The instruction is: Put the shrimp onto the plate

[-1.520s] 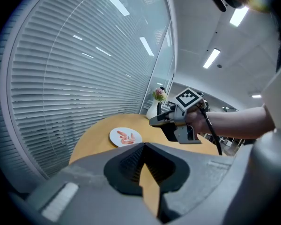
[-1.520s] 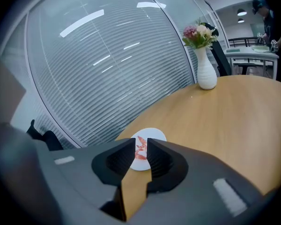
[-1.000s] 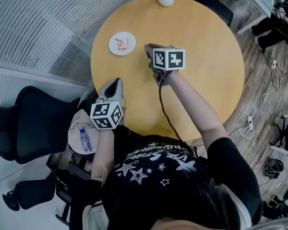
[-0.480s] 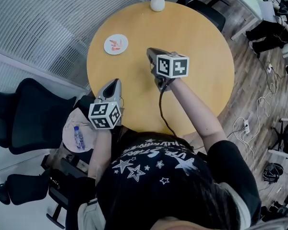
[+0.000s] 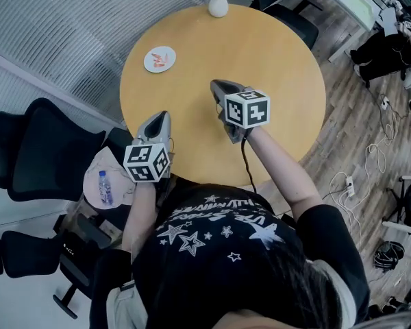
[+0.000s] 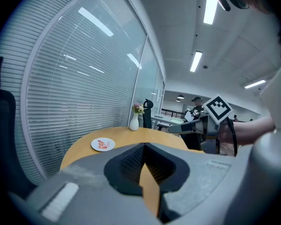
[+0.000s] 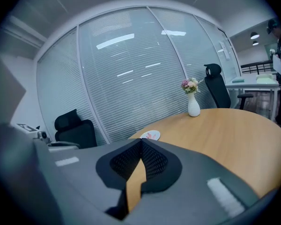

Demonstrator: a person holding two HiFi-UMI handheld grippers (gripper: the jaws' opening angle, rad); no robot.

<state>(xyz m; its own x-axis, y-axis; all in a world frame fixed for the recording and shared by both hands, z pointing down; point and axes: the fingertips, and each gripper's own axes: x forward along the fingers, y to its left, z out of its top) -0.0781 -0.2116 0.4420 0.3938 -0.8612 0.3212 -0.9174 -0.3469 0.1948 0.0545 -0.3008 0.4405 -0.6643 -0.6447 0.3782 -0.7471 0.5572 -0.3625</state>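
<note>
Left gripper (image 5: 160, 117): hovering at the near-left rim of the table (image 5: 288, 60) — jaws pressing together, empty.
Shrimp (image 5: 159, 60): lying on the white plate (image 5: 167, 51), far-left tabletop, well apart from both grippers.
Right gripper (image 5: 216, 85): hovering mid-table — jaws just finishing closing, pressing together on nothing.
</note>
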